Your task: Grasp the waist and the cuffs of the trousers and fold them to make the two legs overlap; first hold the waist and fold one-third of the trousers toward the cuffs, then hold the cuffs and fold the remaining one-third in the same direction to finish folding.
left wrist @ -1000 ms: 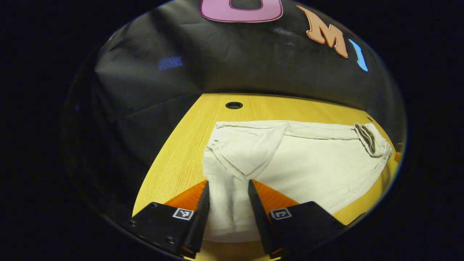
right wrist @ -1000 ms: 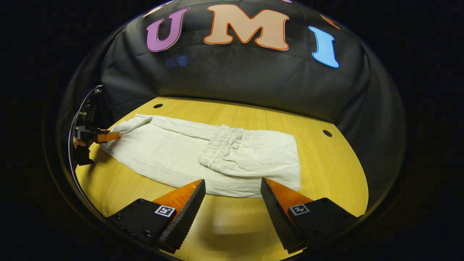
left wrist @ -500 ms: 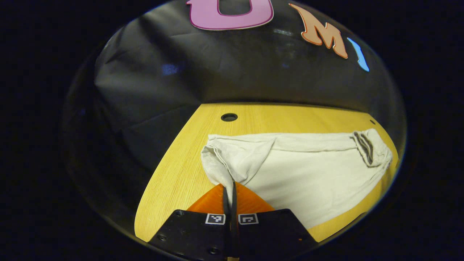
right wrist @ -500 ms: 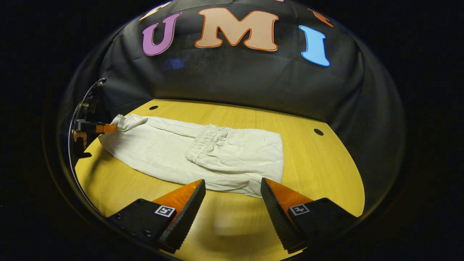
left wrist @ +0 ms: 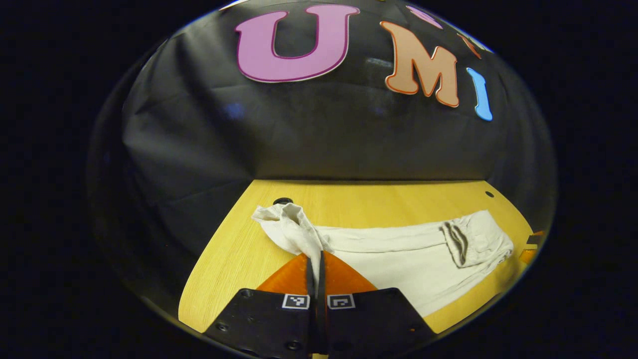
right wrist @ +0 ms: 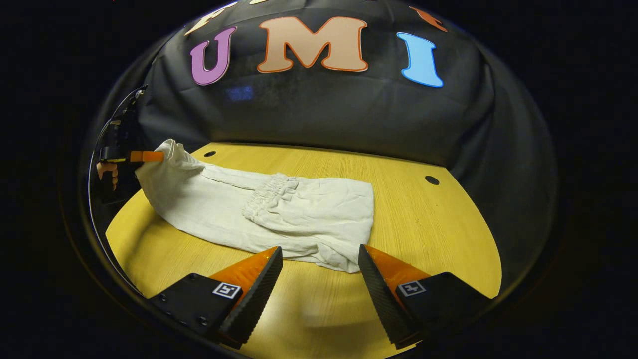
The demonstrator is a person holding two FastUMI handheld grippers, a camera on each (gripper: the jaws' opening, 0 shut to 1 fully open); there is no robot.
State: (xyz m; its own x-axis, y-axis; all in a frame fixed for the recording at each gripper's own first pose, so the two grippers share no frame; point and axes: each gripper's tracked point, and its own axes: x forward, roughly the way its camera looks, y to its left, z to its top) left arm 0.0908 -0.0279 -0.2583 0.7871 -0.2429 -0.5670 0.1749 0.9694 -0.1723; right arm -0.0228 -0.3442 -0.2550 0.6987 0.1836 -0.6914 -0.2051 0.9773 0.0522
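My left tongs (left wrist: 317, 259) sit at the bottom centre of the left gripper view with both fingers pressed together on the cuff end of the trousers (left wrist: 398, 252), and a bunch of pale cloth rises out of the pinch toward the upper left of the frame, lifted off the counter (left wrist: 234, 259). From there the rest of the trousers runs to the right across the wood, lying flat, with the gathered waist (left wrist: 456, 239) folded over on top near the right edge of the frame. In the right gripper view my right tongs (right wrist: 319, 264) are at the bottom centre, fingers spread wide with nothing between them, hovering over bare wood of the counter (right wrist: 438, 234). The trousers (right wrist: 279, 209) lie just beyond the fingertips, the near folded corner reaching down into the gap between them without touching either finger as far as I can tell. The waist (right wrist: 266, 192) with its elastic gathers sits mid-frame on top of the cloth. At the far left of this frame I see my left tongs (right wrist: 147, 156), held by my hand (right wrist: 107, 169), gripping the raised cuff end above the counter.
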